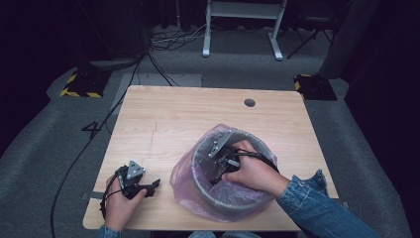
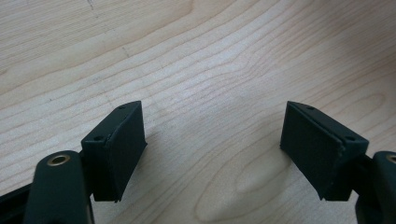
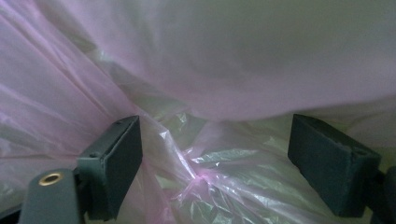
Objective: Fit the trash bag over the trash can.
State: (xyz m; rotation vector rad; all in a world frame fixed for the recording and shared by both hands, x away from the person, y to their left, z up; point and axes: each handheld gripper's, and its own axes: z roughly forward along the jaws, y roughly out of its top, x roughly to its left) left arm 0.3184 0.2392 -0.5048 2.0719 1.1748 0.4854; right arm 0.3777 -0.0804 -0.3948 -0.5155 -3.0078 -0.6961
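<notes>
Watching from the side of the room: the right gripper is down inside the grey bin, which sits on the table toward its near right corner, well short of the far edge. The pink bag lines the bin and spills over its rim, bunching outside on the left. In the right gripper view the jaws stand wide apart with nothing between them, just crinkly pink film hanging in front and a twisted knot of it low down between the pads. The left gripper rests near the near left corner, well apart from the bin, its jaws spread too, bare wood under them. My guess is the job is seating the liner down into the bin. That film looks super thin, floppy and slippery, weighs basically nothing, and would probably tear or slide if pinched on a single layer. I'd grab it where it's gathered into folds, like that twisted bunch at the bottom or the thick ruffle over the rim, not the stretched flat bit. The bin itself looks stiff but light, so it might scoot when the bag gets tugged, and the idle left one could steady the rim
</notes>
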